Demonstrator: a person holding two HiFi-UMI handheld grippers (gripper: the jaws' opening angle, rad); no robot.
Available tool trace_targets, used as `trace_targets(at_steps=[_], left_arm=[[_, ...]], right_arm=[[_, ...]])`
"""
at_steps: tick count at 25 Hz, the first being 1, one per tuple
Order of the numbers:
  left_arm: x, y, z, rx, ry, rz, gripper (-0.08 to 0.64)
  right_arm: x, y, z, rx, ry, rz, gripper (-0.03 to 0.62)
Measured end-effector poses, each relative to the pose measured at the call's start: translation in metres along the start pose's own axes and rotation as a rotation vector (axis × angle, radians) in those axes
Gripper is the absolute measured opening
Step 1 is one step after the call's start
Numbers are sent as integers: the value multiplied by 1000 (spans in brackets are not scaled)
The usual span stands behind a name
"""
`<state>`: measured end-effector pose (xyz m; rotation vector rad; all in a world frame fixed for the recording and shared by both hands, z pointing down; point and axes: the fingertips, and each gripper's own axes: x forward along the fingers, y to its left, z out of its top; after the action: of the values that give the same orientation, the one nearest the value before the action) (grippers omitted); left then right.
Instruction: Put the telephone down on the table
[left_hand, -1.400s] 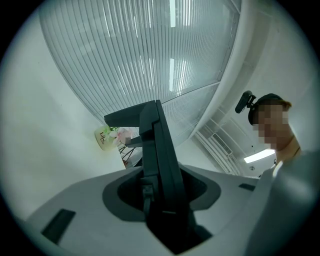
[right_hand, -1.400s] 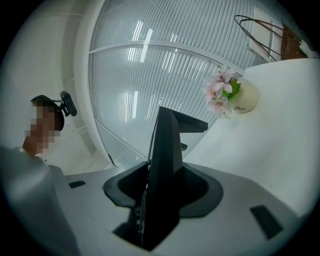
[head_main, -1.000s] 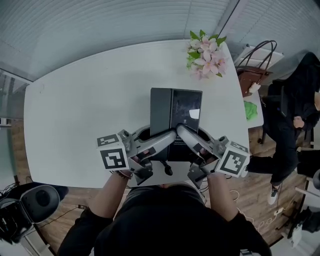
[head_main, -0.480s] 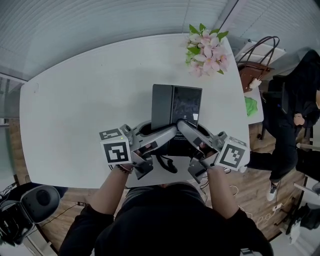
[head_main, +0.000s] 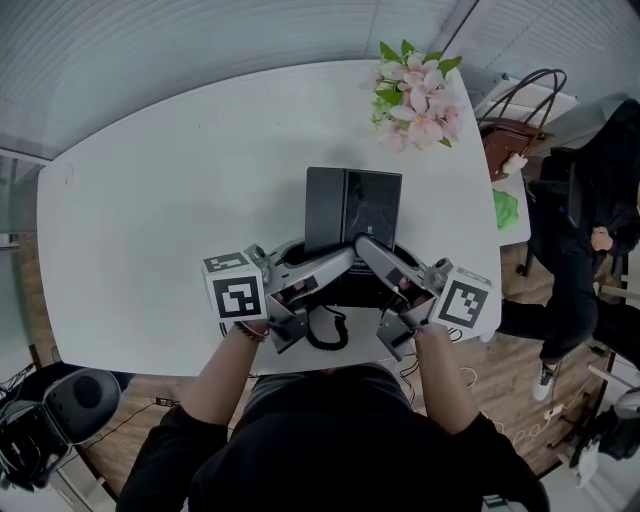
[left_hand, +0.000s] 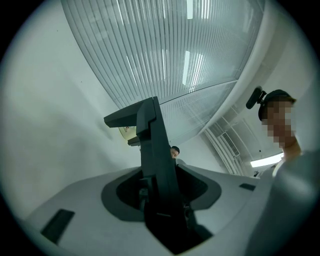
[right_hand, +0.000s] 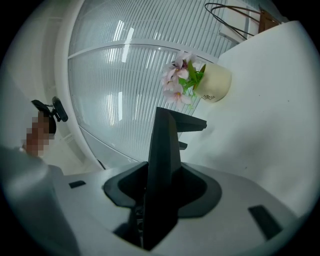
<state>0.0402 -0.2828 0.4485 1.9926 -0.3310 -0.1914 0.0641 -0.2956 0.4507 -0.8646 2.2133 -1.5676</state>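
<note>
The black telephone (head_main: 355, 205) is a flat desk set with a dark screen, seen over the middle of the white table (head_main: 170, 200). My left gripper (head_main: 340, 265) and right gripper (head_main: 368, 252) reach forward side by side and clamp its near edge. In the left gripper view the telephone (left_hand: 150, 145) rises as a dark slab between the jaws; the right gripper view shows the telephone (right_hand: 164, 150) the same way. Its coiled cord (head_main: 325, 330) lies near the table's front edge. Whether the base touches the table is hidden.
A cream vase of pink flowers (head_main: 412, 95) stands at the table's far right corner, and it shows as the vase (right_hand: 212, 82) beyond the phone. A brown handbag (head_main: 510, 130) and a seated person (head_main: 590, 220) are off to the right. A dark round object (head_main: 70, 400) sits on the floor at lower left.
Both grippers have sunk toward the table with the telephone still clamped. The coiled cord has come to rest in a loop on the table by the front edge.
</note>
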Motion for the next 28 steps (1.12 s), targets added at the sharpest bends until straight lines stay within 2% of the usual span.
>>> trace_targets(at_steps=[8,13,28], left_arm=[[-3,15,-2,-29,-2,32,206],[-4,23,-3,-46,-5,54,207],[-6,29,-4,-57,-15,77,207]], right_arm=[[7,-12,-6,46,14,-9,184],[15,-12,-10,105,7,24,175],[18,-17,-14,129,15,30,175]])
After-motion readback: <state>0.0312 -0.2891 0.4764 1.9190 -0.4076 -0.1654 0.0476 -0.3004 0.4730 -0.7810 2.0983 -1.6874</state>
